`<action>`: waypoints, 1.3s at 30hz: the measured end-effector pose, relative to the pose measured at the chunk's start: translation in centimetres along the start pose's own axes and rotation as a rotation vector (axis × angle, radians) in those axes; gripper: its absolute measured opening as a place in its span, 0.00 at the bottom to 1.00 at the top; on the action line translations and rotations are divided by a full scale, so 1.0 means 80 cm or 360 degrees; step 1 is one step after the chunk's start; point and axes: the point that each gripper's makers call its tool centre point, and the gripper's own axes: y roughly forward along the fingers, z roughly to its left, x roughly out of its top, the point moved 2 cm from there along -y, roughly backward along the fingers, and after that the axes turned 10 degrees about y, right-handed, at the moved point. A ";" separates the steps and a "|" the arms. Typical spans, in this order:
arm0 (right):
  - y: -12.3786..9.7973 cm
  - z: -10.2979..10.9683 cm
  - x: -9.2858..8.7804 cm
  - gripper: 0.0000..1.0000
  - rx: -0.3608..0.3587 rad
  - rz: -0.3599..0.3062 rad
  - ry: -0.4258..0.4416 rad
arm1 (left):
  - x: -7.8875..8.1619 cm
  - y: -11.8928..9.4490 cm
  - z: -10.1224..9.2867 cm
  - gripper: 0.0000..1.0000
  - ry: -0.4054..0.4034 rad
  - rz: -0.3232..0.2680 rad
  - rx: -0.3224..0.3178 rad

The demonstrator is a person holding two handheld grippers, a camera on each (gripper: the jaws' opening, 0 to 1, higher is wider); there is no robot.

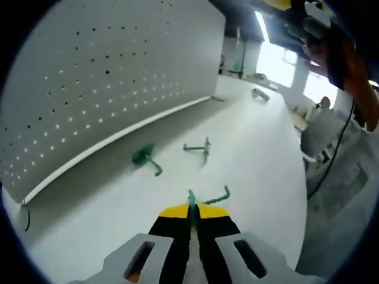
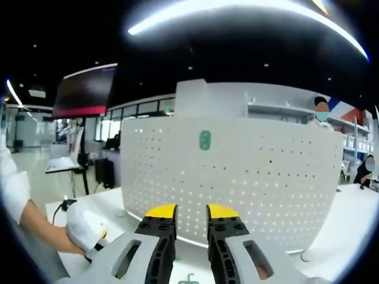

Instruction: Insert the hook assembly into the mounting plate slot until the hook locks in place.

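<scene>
The left gripper view looks down along its own jaws at a slant over the flat white tabletop [image 1: 254, 160], with the tall white perforated pegboard panel [image 1: 106, 77] rising close on its left and running away toward the far end of the table; the whole picture is rolled, so the board leans. The right gripper view sits low, near the table edge, and faces that same white perforated pegboard panel [image 2: 237, 177] nearly square-on from close by (the room and ceiling lights show above it). The two views share the pegboard and, probably, the strip of tabletop at its foot.
</scene>
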 end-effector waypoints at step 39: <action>0.010 0.074 -0.006 0.17 0.0206 0.0080 -0.0029 | 0.147 -0.139 0.062 0.01 -0.0095 -0.0675 0.0376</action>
